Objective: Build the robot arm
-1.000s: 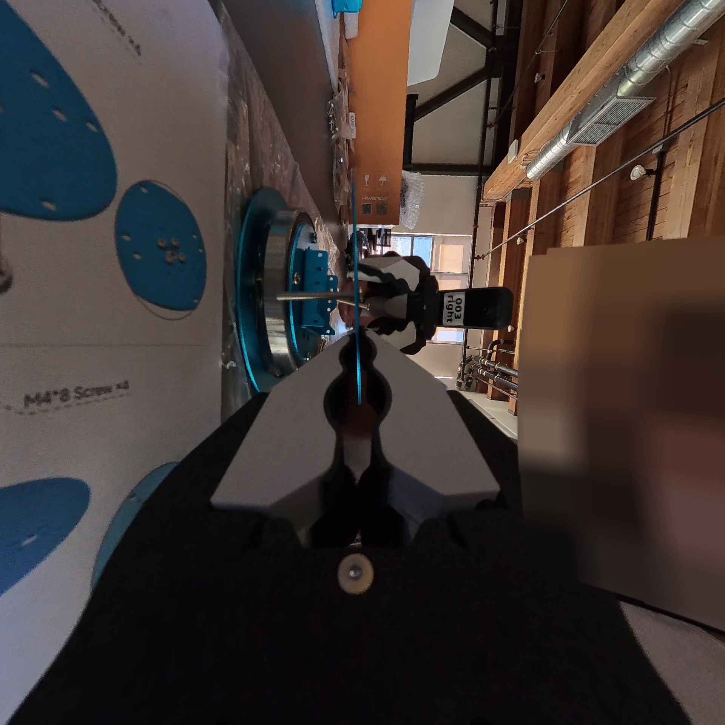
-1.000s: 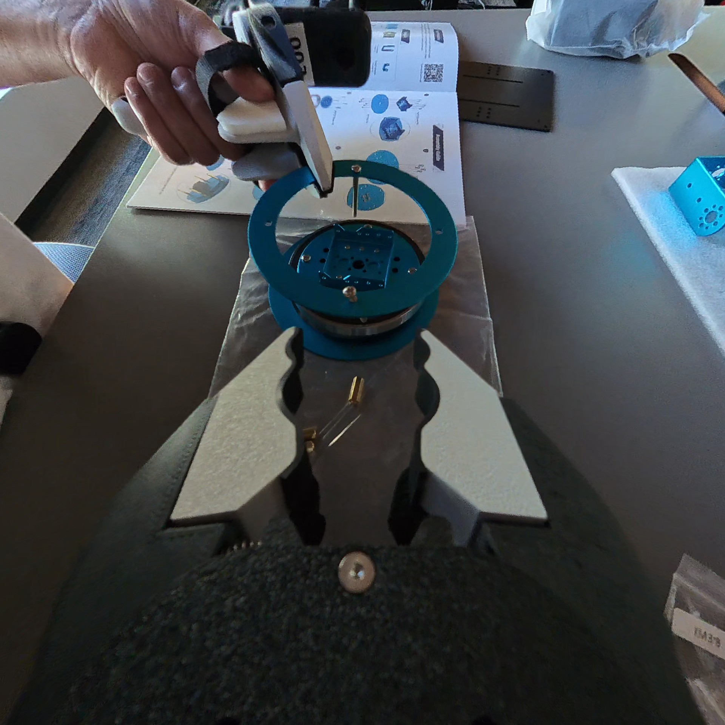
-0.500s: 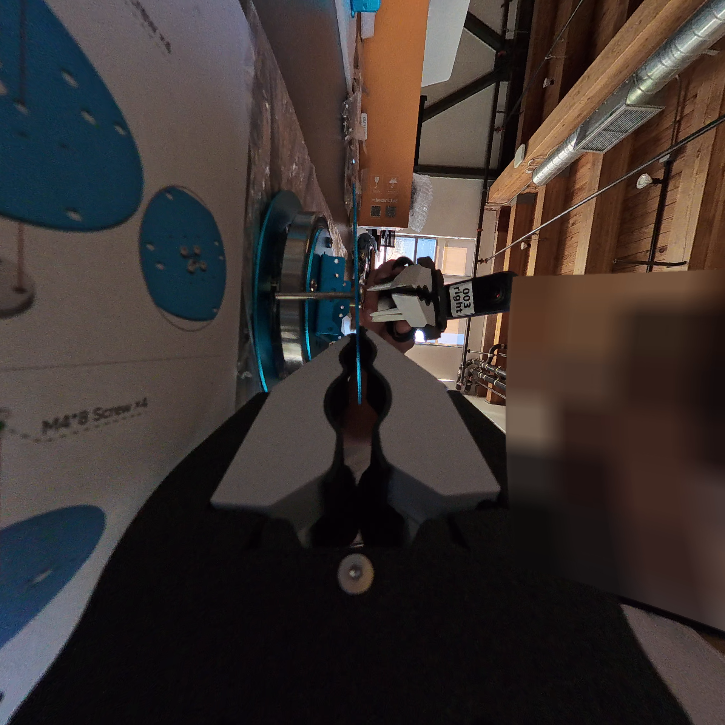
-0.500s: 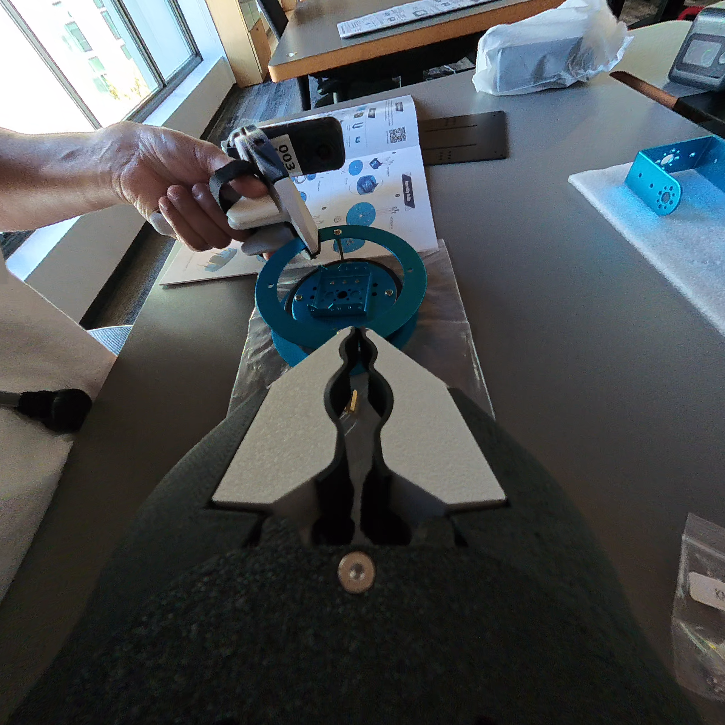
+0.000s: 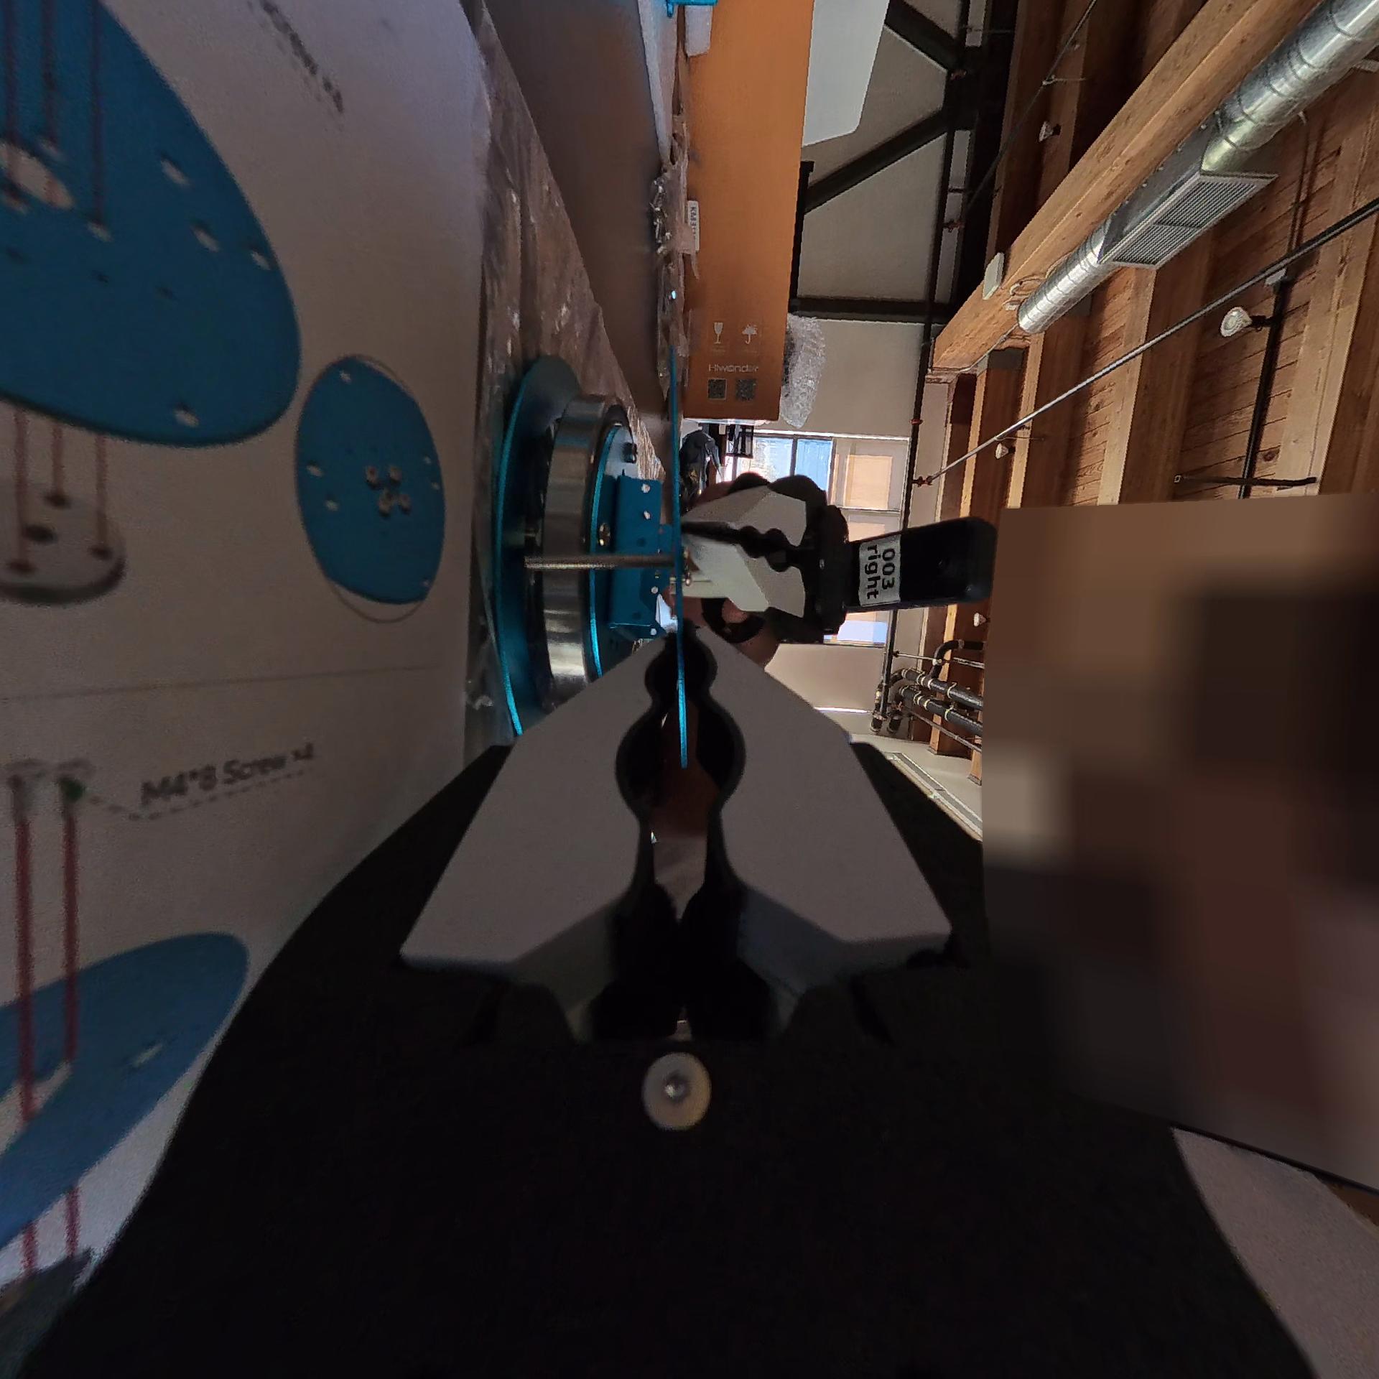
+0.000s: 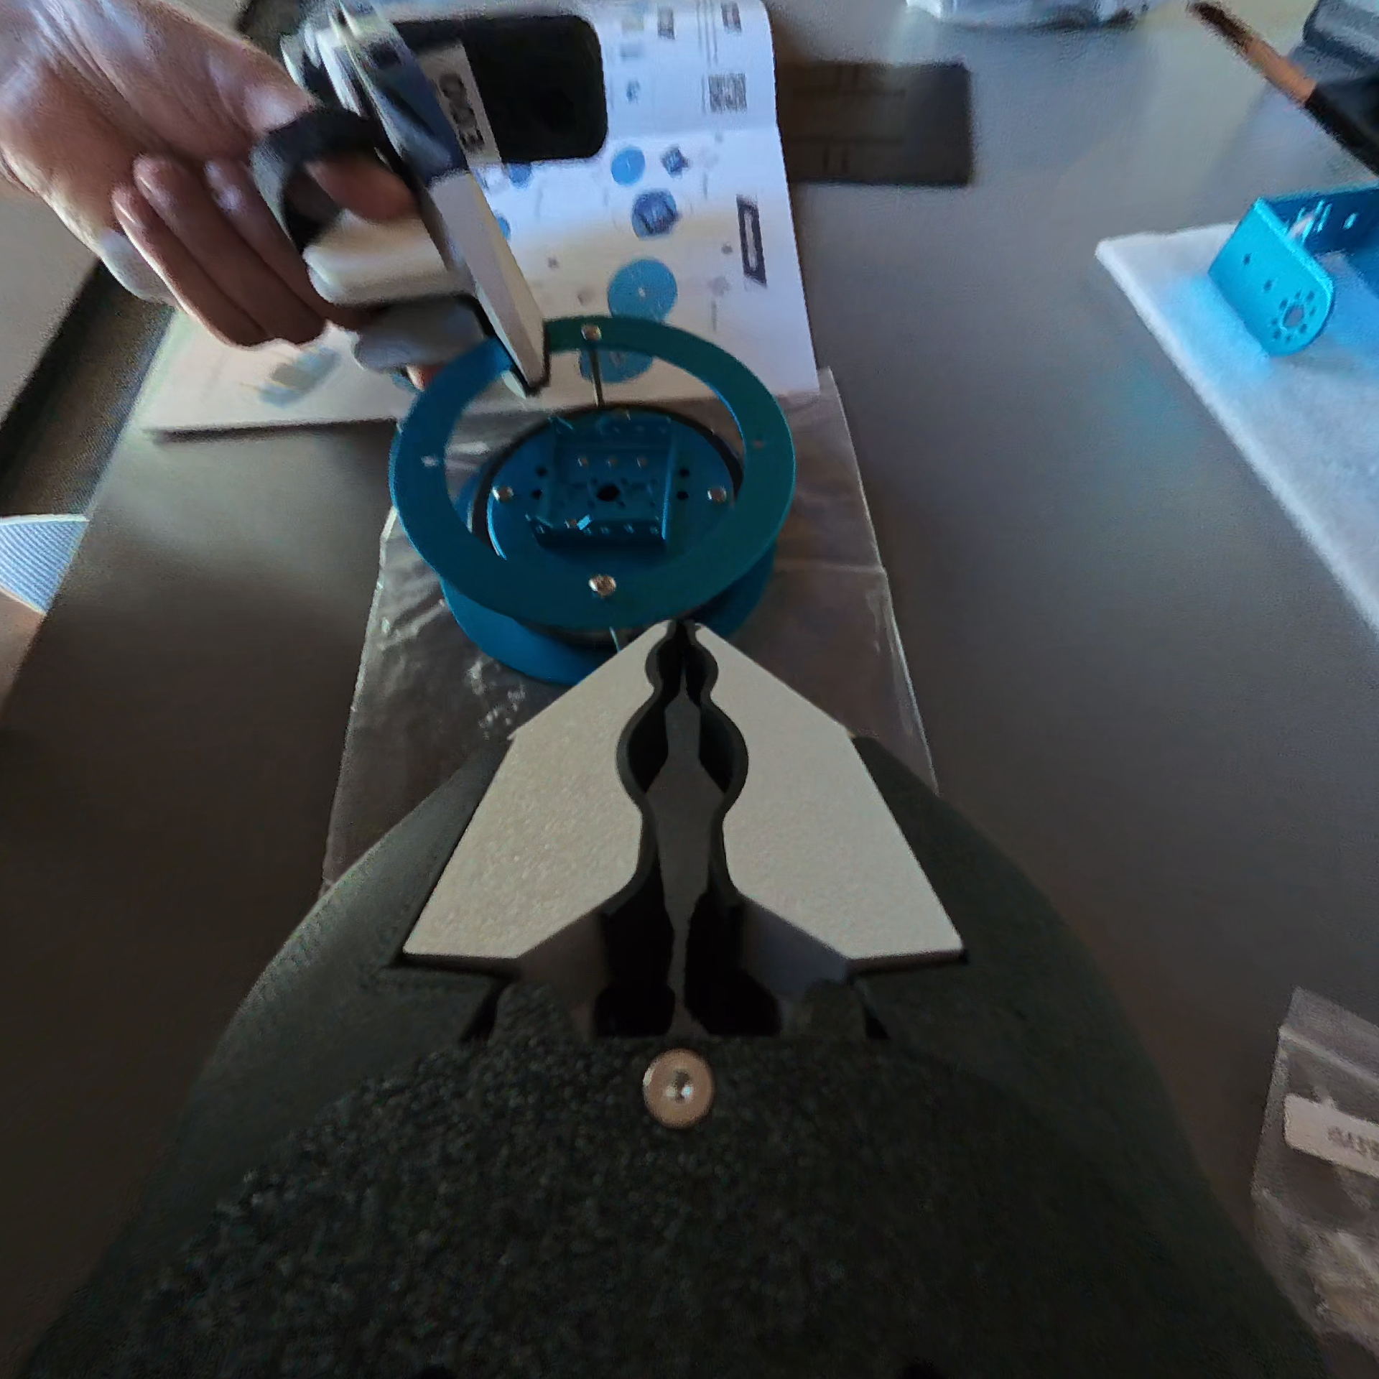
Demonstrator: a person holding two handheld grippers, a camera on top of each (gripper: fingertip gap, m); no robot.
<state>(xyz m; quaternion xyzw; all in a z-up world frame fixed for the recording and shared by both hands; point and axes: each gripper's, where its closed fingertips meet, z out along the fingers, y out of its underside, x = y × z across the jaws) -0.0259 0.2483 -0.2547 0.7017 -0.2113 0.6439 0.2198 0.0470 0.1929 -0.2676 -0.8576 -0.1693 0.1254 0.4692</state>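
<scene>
left wrist view: the left gripper (image 5: 683,651) is rolled on its side, its jaws clamped on the rim of a thin blue ring (image 5: 680,716), seen here edge on. the right wrist view shows that grip on the ring's (image 6: 418,477) far-left rim, a hand (image 6: 149,172) around the left gripper (image 6: 530,377). the ring hangs roughly level above a blue base disc (image 6: 522,657) with a silver bearing (image 5: 574,537) and a square blue bracket (image 6: 608,500) in its middle. the grip takes only the rim's edge and leaves the screw holes open.

a thin rod (image 5: 589,563) runs from the ring's far side down to the base, just beside the left jaws. a screw head (image 6: 601,584) sits in the ring's near side.

the right gripper (image 6: 680,634) has its jaws together, tips at the ring's near edge. i cannot tell whether anything is pinched between them.

the base rests on a clear plastic bag (image 6: 418,709) on the grey table (image 6: 1045,597), with an open manual (image 6: 746,246) beyond it and a u-shaped blue bracket (image 6: 1276,276) on white foam far right.
</scene>
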